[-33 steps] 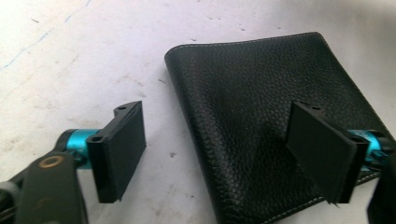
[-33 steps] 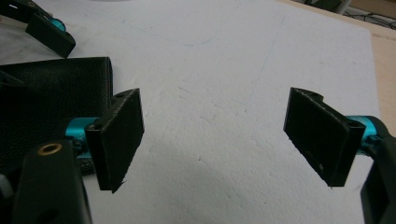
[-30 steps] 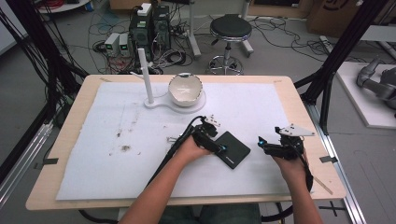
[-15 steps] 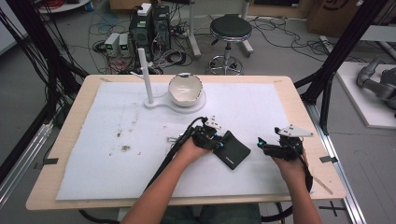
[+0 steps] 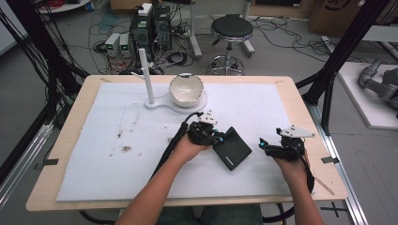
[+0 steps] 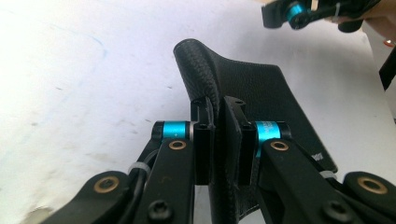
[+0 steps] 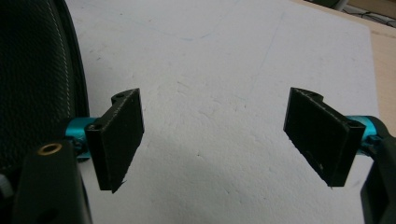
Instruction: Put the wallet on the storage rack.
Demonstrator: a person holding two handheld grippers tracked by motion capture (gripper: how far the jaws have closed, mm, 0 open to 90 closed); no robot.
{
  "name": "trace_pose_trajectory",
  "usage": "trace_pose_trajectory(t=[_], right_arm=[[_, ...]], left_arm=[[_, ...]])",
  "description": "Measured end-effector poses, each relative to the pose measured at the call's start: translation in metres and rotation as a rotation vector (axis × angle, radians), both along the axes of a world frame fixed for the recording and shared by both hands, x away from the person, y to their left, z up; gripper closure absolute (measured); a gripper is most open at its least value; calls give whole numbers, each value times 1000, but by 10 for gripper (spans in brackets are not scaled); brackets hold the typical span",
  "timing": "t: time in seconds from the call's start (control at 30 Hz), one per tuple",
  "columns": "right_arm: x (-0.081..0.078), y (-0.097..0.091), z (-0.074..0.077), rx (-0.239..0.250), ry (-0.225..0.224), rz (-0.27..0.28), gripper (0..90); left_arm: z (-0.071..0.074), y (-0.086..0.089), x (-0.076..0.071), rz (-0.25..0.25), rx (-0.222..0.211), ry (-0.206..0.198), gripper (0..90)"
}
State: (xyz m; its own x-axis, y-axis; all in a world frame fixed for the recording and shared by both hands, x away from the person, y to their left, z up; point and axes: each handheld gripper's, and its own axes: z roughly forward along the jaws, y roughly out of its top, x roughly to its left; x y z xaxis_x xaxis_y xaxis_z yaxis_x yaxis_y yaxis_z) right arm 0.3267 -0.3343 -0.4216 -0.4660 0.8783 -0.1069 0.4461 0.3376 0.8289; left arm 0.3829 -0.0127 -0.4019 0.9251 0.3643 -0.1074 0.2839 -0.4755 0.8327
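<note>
A black leather wallet [image 5: 232, 149] lies on the white sheet, right of centre. My left gripper [image 5: 218, 137] is shut on the wallet's left edge, and that edge is bent up off the sheet. In the left gripper view the wallet [image 6: 261, 88] curls up between the closed jaws of the left gripper [image 6: 219, 135]. My right gripper [image 5: 264, 145] hovers just right of the wallet, open, with nothing in it. In the right gripper view its jaws stand wide apart around the gripper's middle [image 7: 215, 135], over bare sheet, with the wallet [image 7: 32, 70] at the left edge.
A white stand with an upright post [image 5: 146, 77] and a pale bowl [image 5: 186, 90] sit at the back of the white sheet [image 5: 117, 178]. Small dark stains [image 5: 124, 148] mark the sheet at the left. The table's wooden edge [image 5: 324, 183] lies close to my right hand.
The right gripper has edged a little left toward the wallet. The left gripper keeps its hold on the wallet's edge in about the same place.
</note>
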Motion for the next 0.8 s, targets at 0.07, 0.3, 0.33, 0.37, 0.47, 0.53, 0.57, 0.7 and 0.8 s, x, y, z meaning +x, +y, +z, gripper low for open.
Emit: trace_pose_trajectory(t=[0.07, 0.3, 0.33, 0.37, 0.47, 0.53, 0.57, 0.7, 0.8], right_arm=[[0, 0, 0, 1, -1, 0, 203], [0, 2, 0, 2, 6, 2, 203], [0, 2, 0, -1, 5, 4, 203], [0, 2, 0, -1, 5, 4, 203], [0, 3, -1, -1, 5, 5, 203], [0, 2, -1, 1, 7, 6, 203], [1, 2, -2, 2, 5, 4, 203], [1, 3, -2, 1, 10, 8, 203], [1, 4, -2, -1, 11, 12, 203]], left_arm=[[4, 2, -1, 0, -5, -12, 824], [33, 15, -2, 10, -20, -77, 827], [41, 20, 0, 18, -25, -86, 827], [41, 20, 0, 18, -25, -86, 828], [56, 29, 4, 40, -40, -114, 828], [65, 34, 6, 58, -56, -128, 828], [68, 37, 7, 60, -52, -137, 828], [84, 51, 14, 103, -71, -156, 828], [97, 62, 19, 136, -76, -178, 827]])
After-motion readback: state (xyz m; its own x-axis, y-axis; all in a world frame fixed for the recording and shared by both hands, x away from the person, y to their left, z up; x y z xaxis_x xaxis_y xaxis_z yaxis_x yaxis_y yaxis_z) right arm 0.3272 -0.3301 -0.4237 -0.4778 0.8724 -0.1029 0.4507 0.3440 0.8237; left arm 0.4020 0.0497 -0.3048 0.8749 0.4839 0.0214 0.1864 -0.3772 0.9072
